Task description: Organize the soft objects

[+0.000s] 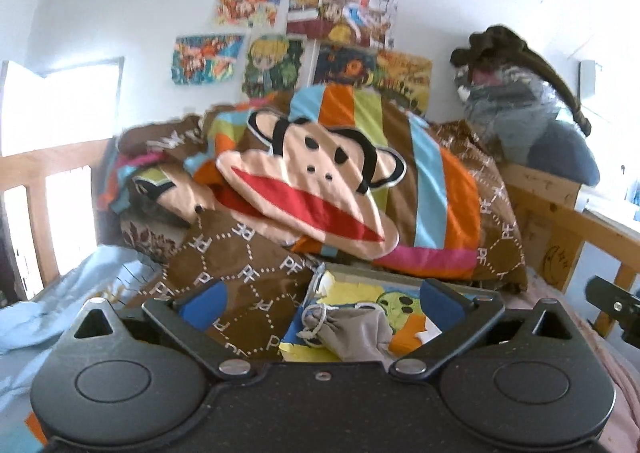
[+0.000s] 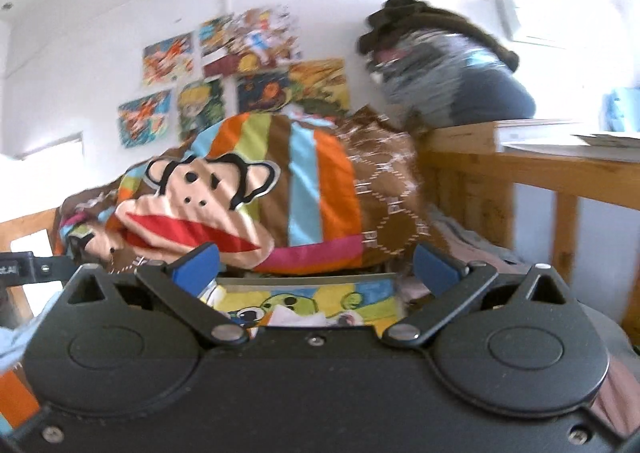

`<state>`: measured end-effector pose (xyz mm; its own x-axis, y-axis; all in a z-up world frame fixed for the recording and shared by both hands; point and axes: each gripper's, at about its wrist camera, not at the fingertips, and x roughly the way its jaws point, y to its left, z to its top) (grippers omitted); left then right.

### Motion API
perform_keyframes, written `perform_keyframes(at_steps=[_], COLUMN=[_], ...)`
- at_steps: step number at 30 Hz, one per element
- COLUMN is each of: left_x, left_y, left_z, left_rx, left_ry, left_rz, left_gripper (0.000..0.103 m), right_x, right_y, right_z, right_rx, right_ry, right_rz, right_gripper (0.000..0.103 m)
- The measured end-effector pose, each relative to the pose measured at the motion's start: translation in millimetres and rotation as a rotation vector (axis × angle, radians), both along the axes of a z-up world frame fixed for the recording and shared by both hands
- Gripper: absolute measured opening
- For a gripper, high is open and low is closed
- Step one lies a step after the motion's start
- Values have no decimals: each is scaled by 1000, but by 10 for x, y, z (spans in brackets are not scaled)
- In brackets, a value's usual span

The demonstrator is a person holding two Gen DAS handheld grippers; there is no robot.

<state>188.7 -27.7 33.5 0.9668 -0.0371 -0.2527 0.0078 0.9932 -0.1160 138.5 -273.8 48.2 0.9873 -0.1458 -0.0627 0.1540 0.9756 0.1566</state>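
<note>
Striped monkey-face quilt [image 1: 320,173] lay heaped just ahead of your left gripper [image 1: 320,303] and right gripper [image 2: 316,261], both spread wide, holding nothing.

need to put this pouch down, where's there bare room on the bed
Free: light blue sheet left of the monkey quilt, and pink blanket by the wooden rail. Crowded: centre, where quilt overlaps the cartoon panel with the grey pouch.

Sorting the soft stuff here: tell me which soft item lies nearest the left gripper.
The small grey drawstring pouch, lying between the open left gripper's fingers; the monkey-face quilt and the dark clothes pile sit farther back.
</note>
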Motion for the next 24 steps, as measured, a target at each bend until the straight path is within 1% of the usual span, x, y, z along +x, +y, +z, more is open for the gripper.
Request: perform_keyframes(at_steps=[3,4,7,11,14,15,17,19,22,24], left_x=[-299,-403,-716,-1053,-1228,-1275,-1338,-1395,-1462,-1498], left_y=[36,44,57,87,123,131,140,172,233,262], left_z=[12,4,-38,-107,-157,-172,-211,-252,-318,-362], left_rx=[-13,-5,23,19,21,27,58,71,50,34], left_ry=[-36,-49,-87,-104,-86,-75,-38,-11,46,84], left_rz=[24,26,47,77,78,80,87,93,91,90], left_gripper=[102,102,102,102,102,102,102,102,102,102], right_x=[-336,-441,-662,-869,-1021,-993,-1043,-1105,-1168,-1235], right_y=[23,41,122,232,335,385,454,502,576,610], right_z=[-22,-33,-42,-57,-124,-133,-142,-151,-189,-180], right_rx=[52,63,47,33,25,18,9,1,-4,-17], right_ry=[4,3,6,44,113,139,171,196,237,229], right_rz=[-37,-44,-50,-43,-38,-36,-36,-33,-41,-51], right_gripper=[103,103,103,103,103,103,103,103,103,103])
